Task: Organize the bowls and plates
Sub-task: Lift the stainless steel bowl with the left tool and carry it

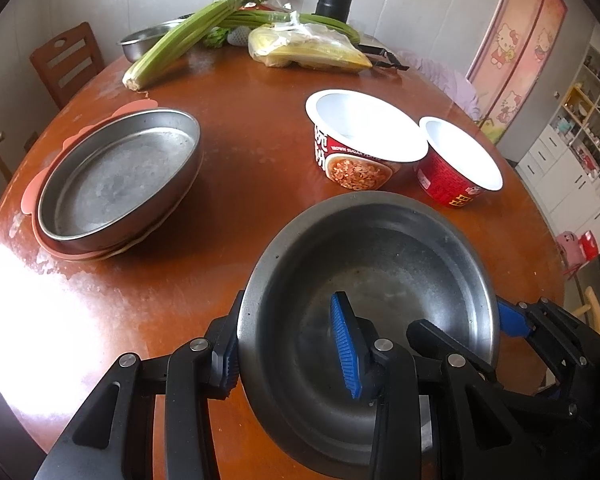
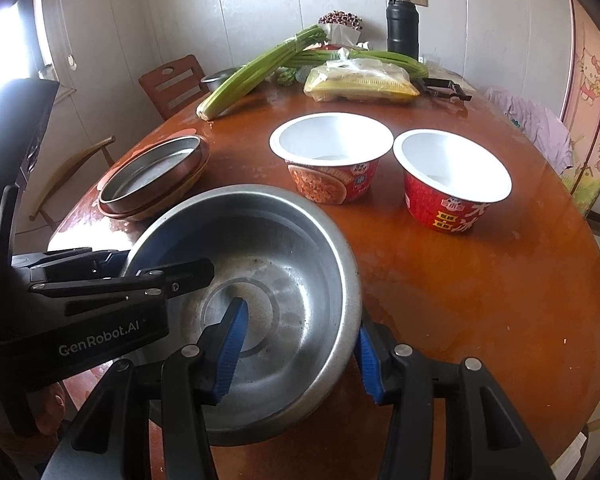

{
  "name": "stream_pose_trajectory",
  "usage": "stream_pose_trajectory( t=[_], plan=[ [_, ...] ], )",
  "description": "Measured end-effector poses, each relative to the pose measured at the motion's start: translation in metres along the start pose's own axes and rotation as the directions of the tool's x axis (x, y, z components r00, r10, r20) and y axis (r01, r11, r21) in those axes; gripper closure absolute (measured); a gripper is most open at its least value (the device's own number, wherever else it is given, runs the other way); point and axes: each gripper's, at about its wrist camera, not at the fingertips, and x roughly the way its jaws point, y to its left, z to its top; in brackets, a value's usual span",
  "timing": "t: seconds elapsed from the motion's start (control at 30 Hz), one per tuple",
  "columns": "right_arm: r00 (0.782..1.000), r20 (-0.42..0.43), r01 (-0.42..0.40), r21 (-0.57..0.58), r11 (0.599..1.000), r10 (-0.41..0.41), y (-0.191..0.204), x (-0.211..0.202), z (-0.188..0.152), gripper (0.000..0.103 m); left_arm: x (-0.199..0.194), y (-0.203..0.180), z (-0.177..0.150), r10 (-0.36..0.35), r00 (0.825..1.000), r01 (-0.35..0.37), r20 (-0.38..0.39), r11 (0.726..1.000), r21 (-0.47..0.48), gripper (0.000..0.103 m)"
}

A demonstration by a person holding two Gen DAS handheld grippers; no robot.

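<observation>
"GenRobot.AI" is printed in white on the side of the left gripper (image 2: 180, 280), a marking only the right wrist view catches, and "BROWN SUGAR" can be read on the nearer paper bowl (image 1: 360, 144); the characters on the second paper bowl (image 2: 452, 184) are too small for me to read. I count two paper bowls, both with white insides, standing side by side on the round wooden table (image 1: 240, 128), and two steel dishes: the steel bowl (image 2: 268, 272) at the near edge and a flat steel plate (image 1: 116, 176) resting on a stack of pinkish plates (image 1: 52, 172) to the left. Both grippers clamp the steel bowl's rim, each with one finger inside and one outside: the left gripper on its left side, the right gripper (image 2: 300, 356) on its right side. The left wrist view alone shows shelving beyond the table. A black flask (image 2: 403, 24), celery (image 2: 256, 70) and a plastic bag (image 2: 360, 80) lie at the far side.
</observation>
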Motion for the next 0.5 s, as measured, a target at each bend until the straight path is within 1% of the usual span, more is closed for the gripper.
stream_pose_trajectory(
  t=[0.5],
  plan=[
    [1.000,-0.013,-0.008,0.011,1.000,0.008,-0.0017,0.0071,-0.0005,0.051,0.0092,-0.0006,0.0002,0.013,1.000,-0.013,-0.010,1.000,0.005,0.063]
  ],
)
